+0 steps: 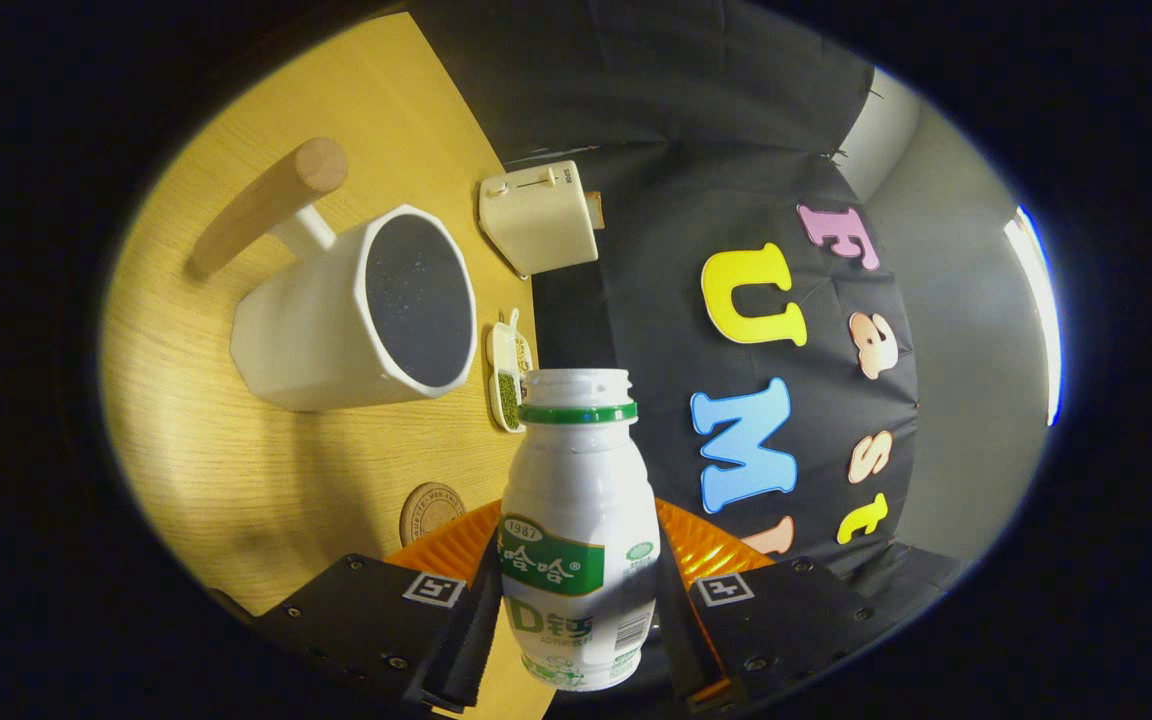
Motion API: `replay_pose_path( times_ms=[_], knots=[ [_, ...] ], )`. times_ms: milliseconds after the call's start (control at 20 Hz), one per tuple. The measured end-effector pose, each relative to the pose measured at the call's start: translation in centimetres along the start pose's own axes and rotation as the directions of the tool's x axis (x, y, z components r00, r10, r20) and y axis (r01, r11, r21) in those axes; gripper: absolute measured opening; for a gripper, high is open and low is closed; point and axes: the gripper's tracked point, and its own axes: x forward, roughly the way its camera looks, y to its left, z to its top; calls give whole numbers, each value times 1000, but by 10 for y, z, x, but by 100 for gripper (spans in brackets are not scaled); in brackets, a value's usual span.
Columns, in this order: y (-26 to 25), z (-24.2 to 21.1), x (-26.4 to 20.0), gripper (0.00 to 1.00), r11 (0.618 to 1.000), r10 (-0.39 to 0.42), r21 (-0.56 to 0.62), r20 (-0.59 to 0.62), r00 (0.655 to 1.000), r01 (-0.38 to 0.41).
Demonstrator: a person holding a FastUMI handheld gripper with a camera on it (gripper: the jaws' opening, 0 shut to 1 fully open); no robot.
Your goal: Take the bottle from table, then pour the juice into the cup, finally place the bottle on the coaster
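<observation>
The uncapped white bottle [578,520] sits clamped between the gripper [576,610] fingers, both pressing its sides, its open mouth pointing ahead. The whole scene looks tilted. Beyond it to the left on the wooden table [236,440] stands the white cup [356,315] with a wooden handle; the round coaster [430,510] lies just beside the left finger. A cream box [539,216] and a small dish [508,375] sit farther back

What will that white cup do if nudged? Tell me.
The white cup, beyond the tongs shut on the bottle, looks thick-walled and wide-based: probably heavy, sliding rather than tipping. Its long wooden handle may make it swivel.
</observation>
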Motion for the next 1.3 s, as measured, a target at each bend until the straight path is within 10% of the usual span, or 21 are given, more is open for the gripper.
replay_pose_path(
  times_ms=[1300],
  knots=[
    [-13,17,-1,69,964,-76,-252,34,997,82]
  ],
)
